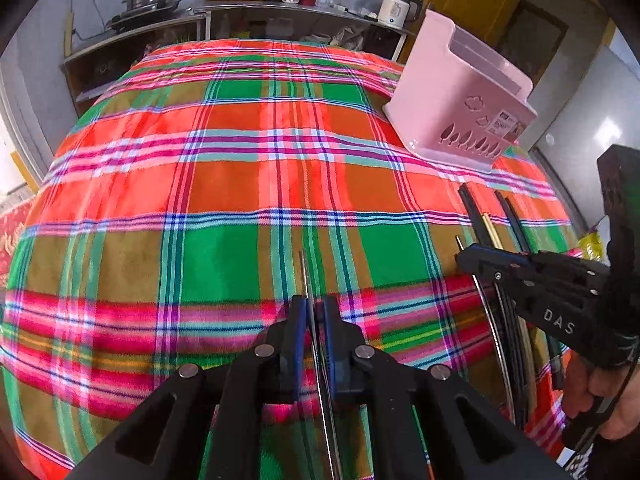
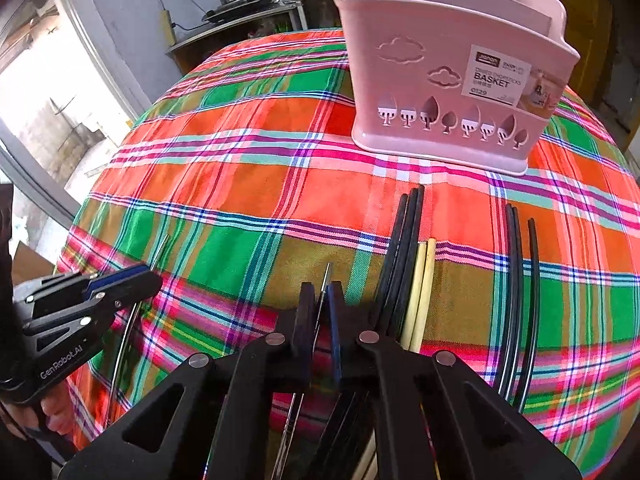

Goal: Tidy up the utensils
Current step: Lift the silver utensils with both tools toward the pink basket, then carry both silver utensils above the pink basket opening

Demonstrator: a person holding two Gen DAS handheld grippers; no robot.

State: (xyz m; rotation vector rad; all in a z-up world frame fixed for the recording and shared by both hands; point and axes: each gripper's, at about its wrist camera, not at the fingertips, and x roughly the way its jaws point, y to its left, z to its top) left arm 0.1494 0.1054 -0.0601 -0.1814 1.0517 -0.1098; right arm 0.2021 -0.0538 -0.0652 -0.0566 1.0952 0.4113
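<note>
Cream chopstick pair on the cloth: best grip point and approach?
Judging by how they lie, take the cream chopsticks on the bare far stretch near their tips, coming from above with the jaws across their length. They lie flat and side by side, with black chopsticks tight on one side, while open plaid cloth lies on the other.

Pink basket (image 2: 448,92), black chopsticks (image 2: 404,248) (two cream), red-green plaid cloth (image 2: 240,184)

We read "BASKET" and beneath it "0129" on the white sticker (image 2: 498,76) stuck to the front of the pink basket (image 2: 404,80), "GenRobot.AI" along the black body of the left gripper (image 2: 156,278), and the letters "DAS" on the side of the right gripper (image 1: 466,254).
</note>
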